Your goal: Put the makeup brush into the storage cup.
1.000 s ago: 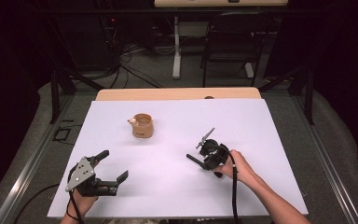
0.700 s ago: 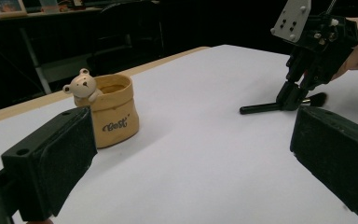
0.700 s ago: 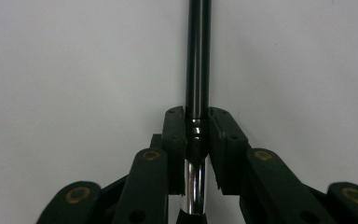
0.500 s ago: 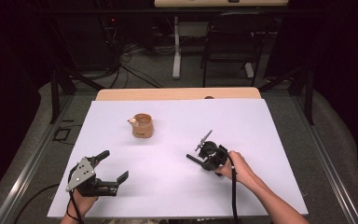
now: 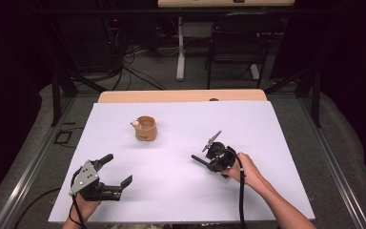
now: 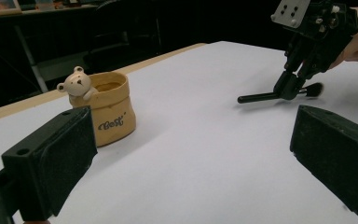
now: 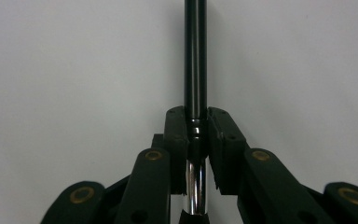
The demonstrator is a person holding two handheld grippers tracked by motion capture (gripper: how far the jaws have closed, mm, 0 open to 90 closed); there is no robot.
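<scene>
Across the white table (image 5: 276, 124), seen from above, the right gripper (image 5: 208, 162) lay low with a black makeup brush (image 5: 199, 159) pinched between its jaws, well apart from the bear pot (image 5: 146, 129). The left gripper (image 5: 115, 171) rested near the front edge, jaws spread wide on nothing, probably waiting.

In the left gripper view, the brush (image 6: 279, 95) sat nearly level at the surface, its bristles pointing away from the pot (image 6: 103, 111).

In the right gripper view, both jaws clamped the ferrule (image 7: 195, 172), likely for a firm lift.

1. Table cover (image 5: 276, 129): smooth, matt white sheet; bare wood strip (image 5: 181, 96) along the far edge.
2. Bear pot (image 6: 103, 111): tan, satin glaze, ceramic-looking.
3. Brush (image 7: 195, 56): glossy black handle, shiny chrome ferrule.
4. Left gripper (image 6: 191, 154): matt black pads, finely grained.
5. Right gripper (image 7: 196, 140): matt black plastic, brass-coloured rivets.
</scene>
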